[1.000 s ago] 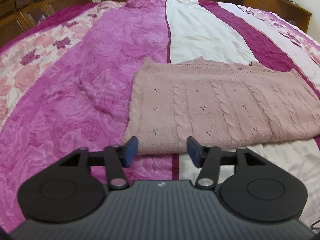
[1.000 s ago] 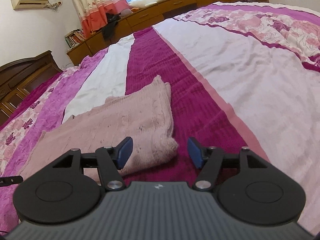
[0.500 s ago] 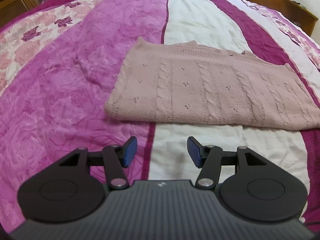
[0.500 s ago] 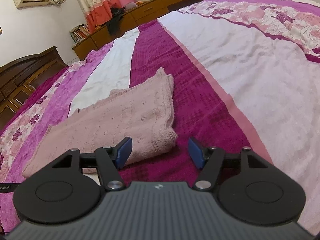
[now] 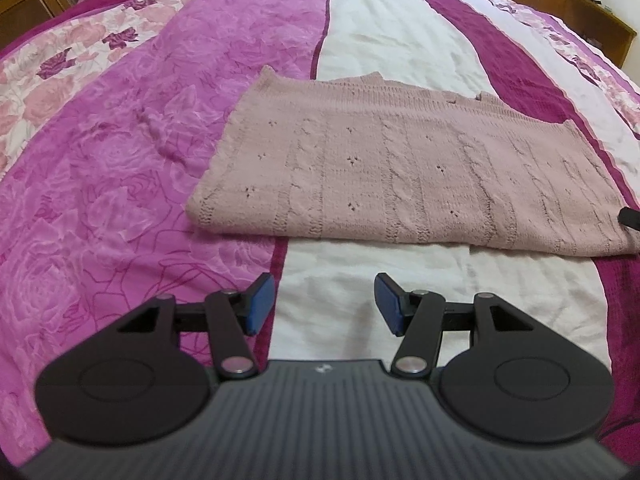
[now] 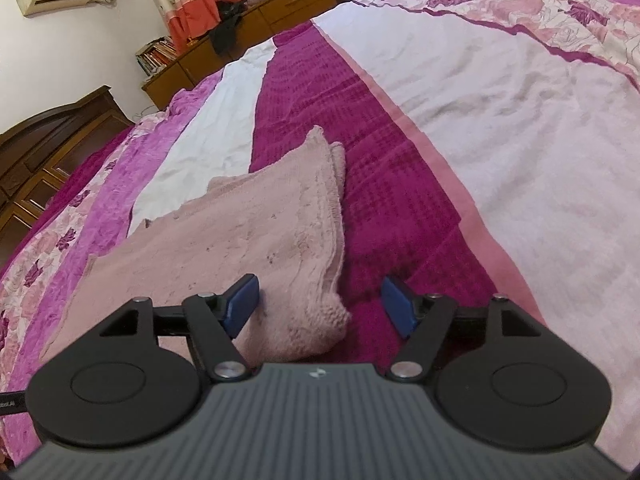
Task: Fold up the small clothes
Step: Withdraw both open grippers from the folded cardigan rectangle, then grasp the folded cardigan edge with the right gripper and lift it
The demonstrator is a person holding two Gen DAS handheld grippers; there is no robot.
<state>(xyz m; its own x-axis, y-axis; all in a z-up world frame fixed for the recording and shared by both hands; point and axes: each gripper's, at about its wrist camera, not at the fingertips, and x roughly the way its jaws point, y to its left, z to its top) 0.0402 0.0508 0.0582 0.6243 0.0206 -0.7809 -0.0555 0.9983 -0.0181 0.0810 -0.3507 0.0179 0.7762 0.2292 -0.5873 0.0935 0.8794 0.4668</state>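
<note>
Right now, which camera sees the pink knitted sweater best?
The left wrist view: the pink knitted sweater lies almost whole, cables visible. The right wrist view shows only its folded end, partly hidden by the right hand-held gripper.

I see the dusty-pink cable-knit sweater (image 5: 404,184) folded into a flat rectangle, lying across the bed's striped bedspread (image 5: 120,152).

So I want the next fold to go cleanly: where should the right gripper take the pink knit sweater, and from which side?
Probably the near right corner of the pink knit sweater, where the stacked layers end in a thick bump. It lies between the open fingers of the right gripper, so push straight forward, low along the bedspread, and close across all layers. The left gripper is open, short of the near edge.
</note>
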